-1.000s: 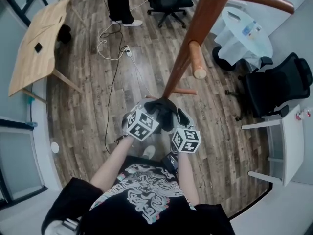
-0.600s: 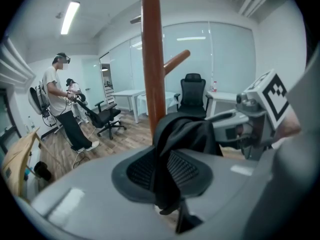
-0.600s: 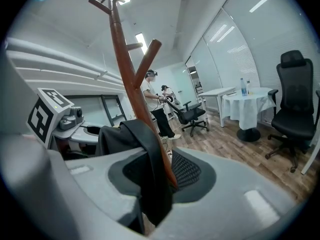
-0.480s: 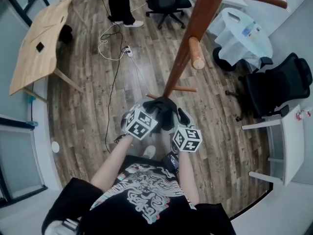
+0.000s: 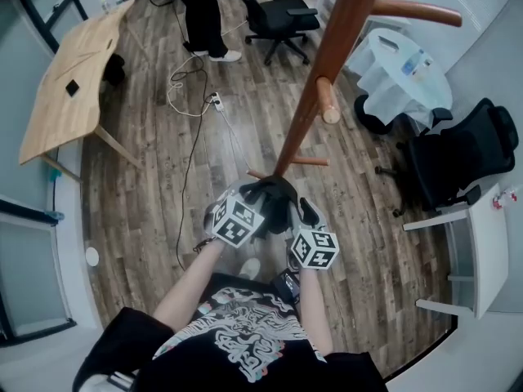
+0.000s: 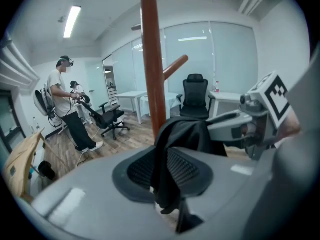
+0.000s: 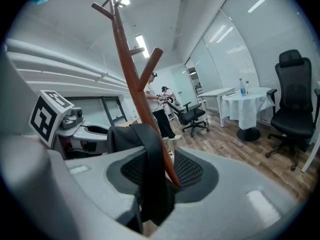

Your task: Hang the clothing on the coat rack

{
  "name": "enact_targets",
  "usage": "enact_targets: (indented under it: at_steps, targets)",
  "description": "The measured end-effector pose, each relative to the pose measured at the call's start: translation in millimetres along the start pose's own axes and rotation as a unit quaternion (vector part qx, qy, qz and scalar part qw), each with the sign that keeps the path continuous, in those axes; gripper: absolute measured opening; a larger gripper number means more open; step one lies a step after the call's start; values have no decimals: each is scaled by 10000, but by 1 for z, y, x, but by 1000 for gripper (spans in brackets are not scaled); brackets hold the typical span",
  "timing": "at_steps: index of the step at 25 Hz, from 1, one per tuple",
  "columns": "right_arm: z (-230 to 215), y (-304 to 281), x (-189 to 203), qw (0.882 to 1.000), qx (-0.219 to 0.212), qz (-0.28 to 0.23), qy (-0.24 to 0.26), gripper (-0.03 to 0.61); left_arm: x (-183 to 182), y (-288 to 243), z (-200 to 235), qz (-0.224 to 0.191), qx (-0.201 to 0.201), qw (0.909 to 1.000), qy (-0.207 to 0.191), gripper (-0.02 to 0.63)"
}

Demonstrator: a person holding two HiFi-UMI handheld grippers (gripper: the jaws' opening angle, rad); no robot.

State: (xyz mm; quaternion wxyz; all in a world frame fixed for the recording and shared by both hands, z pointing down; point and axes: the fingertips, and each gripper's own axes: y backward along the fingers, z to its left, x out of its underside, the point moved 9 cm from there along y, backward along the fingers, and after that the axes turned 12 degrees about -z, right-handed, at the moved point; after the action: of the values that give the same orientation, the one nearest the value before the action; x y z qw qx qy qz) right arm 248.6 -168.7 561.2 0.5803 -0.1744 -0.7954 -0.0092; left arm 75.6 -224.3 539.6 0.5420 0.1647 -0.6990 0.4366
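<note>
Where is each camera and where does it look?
Head view: on the person's head, looking down at coat rack, black clothing, arms, left gripper, right gripper.
Left gripper view: on the left gripper, along its opening jaws, clothing between, toward the rack; right gripper shows.
Right gripper view: rides the right gripper; opening jaws, clothing between, facing the rack; left gripper shows.
Shared: rack and clothing.

- Person is wearing a black short-sleeved T-shirt (image 5: 245, 345) that's showing a big white swirly graphic with pink and teal bits.
- A pale shoe (image 5: 248, 256) is peeking out below it.
- Left gripper (image 5: 263, 202) and right gripper (image 5: 301, 212) are sporting grey plastic shells and dark mesh-textured pads (image 6: 192, 169), and each is carrying a cube (image 5: 237, 221) of black-and-white square markers.
- Both are opening their jaws, with dark clothing (image 5: 274, 191) hanging between them.
</note>
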Motion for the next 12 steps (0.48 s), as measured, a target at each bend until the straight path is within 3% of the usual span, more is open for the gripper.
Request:
enact_targets:
  at_steps: [12]
  targets:
    - [11,14,-7,9997,-48,-164,196,137,2,20,3,-105,-10,9995,288,107]
